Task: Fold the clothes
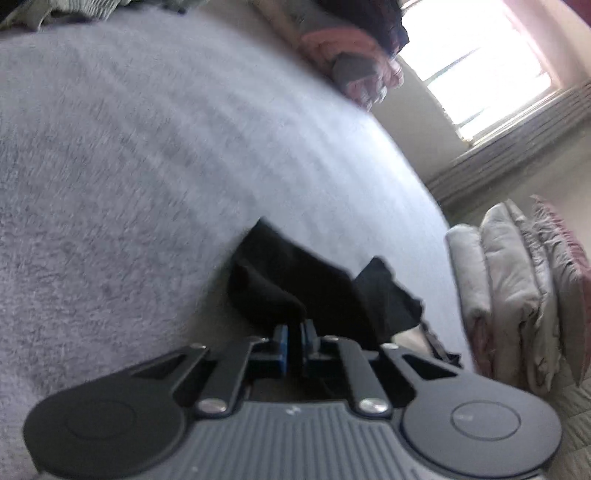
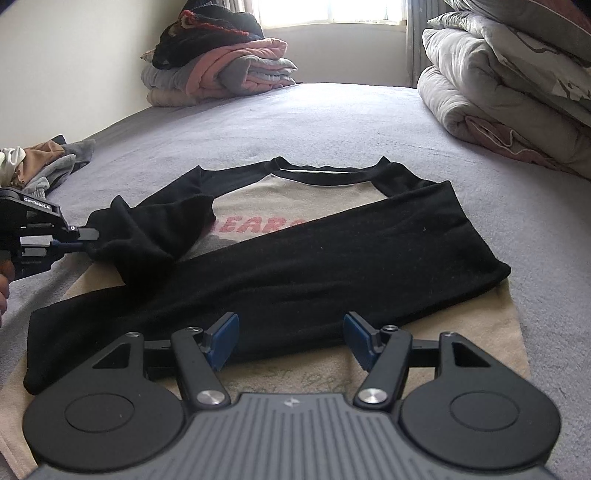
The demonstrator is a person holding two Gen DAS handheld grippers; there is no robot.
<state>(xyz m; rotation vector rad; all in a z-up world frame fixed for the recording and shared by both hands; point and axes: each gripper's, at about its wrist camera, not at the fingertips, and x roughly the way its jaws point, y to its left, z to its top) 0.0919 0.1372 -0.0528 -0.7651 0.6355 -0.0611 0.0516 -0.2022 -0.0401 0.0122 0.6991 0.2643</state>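
- Left tongs [image 2: 86,240]: clenched on the cuff of a black sleeve [image 2: 147,229], at the left edge of the bed [image 2: 332,122]; blue pads [image 1: 282,343] pressed against the cloth in the left wrist view.
- Right tongs [image 2: 291,339]: released, blue pads spread wide, nothing between them; hanging just over the near hem area of the shirt [image 2: 288,206].
- Shirt: cream body with black sleeves and black neckband, lying flat in the middle of the bed, neck toward the far edge under the window [image 2: 332,11]. Pink lettering on the chest, partly covered.
- Second black sleeve [image 2: 295,266] laid diagonally across the shirt front, from the right shoulder down toward the near left corner of the bed.
- Bed cover grey, fuzzy.
- Far left corner of the bed: stack of folded clothes [image 2: 221,66], pink, grey and dark pieces.
- Right edge of the bed: folded quilts [image 2: 498,92] piled high.
- Left edge, past the left tongs: small loose heap of garments [image 2: 48,162], tan and grey.
- Left wrist view motion-blurred; fine detail not readable.
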